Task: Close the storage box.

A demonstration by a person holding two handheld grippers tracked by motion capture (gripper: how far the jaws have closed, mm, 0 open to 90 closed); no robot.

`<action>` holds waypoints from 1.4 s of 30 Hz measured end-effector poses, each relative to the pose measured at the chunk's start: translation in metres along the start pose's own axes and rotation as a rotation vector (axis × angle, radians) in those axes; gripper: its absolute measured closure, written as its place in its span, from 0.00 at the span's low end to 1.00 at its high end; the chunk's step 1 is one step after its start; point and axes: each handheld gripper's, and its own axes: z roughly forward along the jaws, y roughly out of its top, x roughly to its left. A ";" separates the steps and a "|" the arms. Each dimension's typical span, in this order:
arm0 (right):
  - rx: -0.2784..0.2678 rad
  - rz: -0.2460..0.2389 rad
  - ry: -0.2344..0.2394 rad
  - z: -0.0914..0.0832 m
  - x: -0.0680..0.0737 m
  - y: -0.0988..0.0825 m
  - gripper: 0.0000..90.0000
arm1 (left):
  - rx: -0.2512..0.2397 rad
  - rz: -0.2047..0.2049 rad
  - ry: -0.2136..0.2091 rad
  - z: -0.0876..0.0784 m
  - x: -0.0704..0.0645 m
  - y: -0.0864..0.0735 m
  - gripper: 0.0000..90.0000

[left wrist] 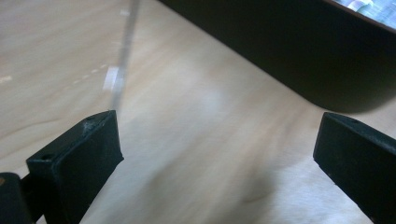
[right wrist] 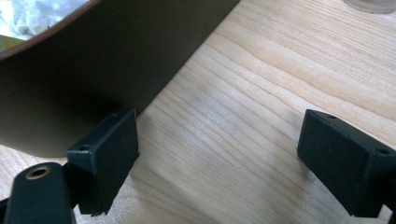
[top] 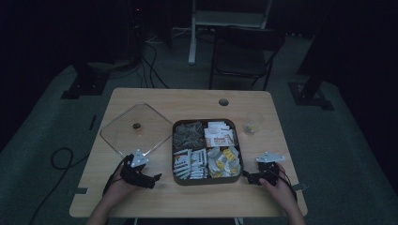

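Bare table (top: 141, 197) flanks the tray (top: 206, 179); lid (top: 136, 129) blocks left.

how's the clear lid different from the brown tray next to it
The clear lid is see-through and flat, with one small knob at its middle; the brown tray is dark, walled and split into four compartments of packets. The lid lies turned cornerwise to the table edge; the tray sits square to it. The lid bears nothing but its knob; the tray is full. Both are square with rounded corners and rest on the wooden table.

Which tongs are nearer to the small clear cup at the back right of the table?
The right tongs. They sit at the tray's front right corner, in front of the cup. The left tongs are across the tray, by the clear lid.
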 end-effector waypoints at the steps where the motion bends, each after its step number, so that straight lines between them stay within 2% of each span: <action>1: 0.000 0.000 0.000 0.000 0.000 0.000 0.13 | -0.004 -0.019 0.008 -0.002 0.004 0.000 0.02; 3: 0.000 0.000 0.000 0.000 0.000 0.000 0.13 | -0.009 -0.044 0.040 -0.005 0.012 0.002 0.02; 6: 0.000 0.000 0.000 0.000 0.000 0.000 0.13 | -0.011 -0.054 0.072 -0.008 0.020 0.004 0.02; 11: 0.000 0.000 0.000 0.000 0.000 0.000 0.13 | -0.033 -0.082 0.096 -0.012 0.033 0.011 0.02; 15: 0.000 0.000 0.000 0.000 0.000 0.000 0.13 | -0.035 -0.102 0.136 -0.009 0.043 0.016 0.02; 24: 0.001 -0.002 0.000 0.000 0.000 0.000 0.13 | -0.045 -0.159 0.166 0.000 0.061 0.026 0.02; 32: 0.001 -0.001 0.000 0.000 0.000 0.000 0.13 | -0.048 -0.182 0.208 0.006 0.080 0.037 0.02; 35: 0.001 -0.001 0.000 0.000 0.000 0.000 0.13 | -0.056 -0.196 0.223 0.009 0.088 0.041 0.05; 39: 0.001 -0.001 0.000 0.000 0.000 0.000 0.13 | -0.043 -0.200 0.241 0.018 0.095 0.045 0.05; 42: 0.001 -0.001 0.000 0.000 0.000 0.000 0.13 | -0.038 -0.220 0.246 0.024 0.102 0.046 0.09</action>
